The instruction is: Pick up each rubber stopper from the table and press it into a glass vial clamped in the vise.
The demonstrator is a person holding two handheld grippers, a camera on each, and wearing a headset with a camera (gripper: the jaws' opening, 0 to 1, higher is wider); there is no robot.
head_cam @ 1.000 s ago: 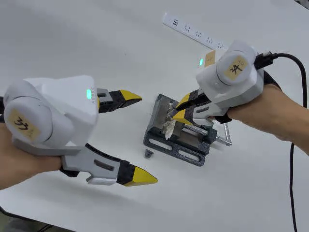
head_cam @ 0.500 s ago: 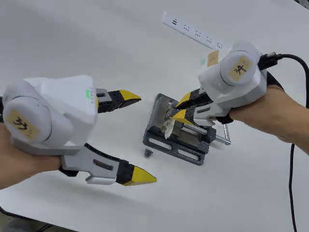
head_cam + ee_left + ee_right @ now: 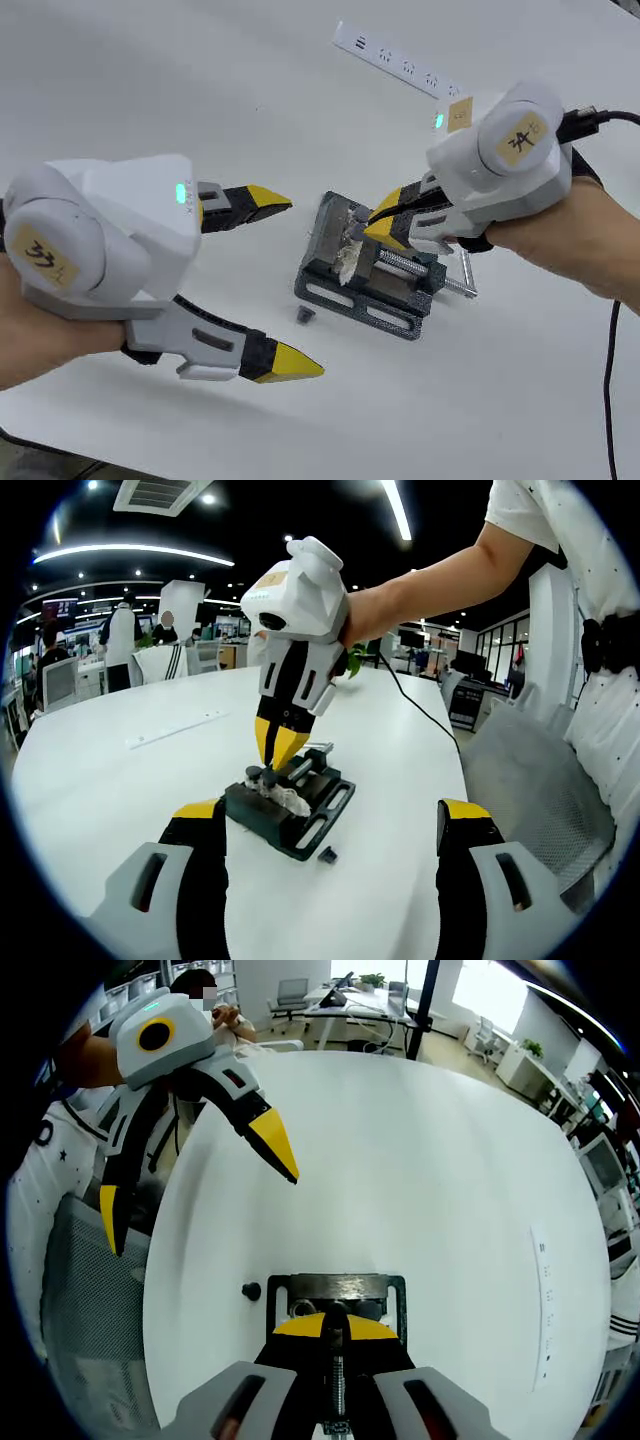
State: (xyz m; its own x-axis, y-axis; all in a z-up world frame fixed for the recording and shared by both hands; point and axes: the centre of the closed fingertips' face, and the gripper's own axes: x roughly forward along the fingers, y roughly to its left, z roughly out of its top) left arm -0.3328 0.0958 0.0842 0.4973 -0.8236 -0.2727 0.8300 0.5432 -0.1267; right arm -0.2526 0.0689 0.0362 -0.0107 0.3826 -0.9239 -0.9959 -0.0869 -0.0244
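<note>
- Holds the left tongs spread wide and empty, at 9 o'clock from the vise.
- Has the right tongs pressed together just over the glass vial in the vise; possibly touching it, hard to tell.
- Shows one dark rubber stopper on the counter, just beside the vise at 8 o'clock.

Head view looks down from above; both gripper views face the vise from opposite sides.
</note>
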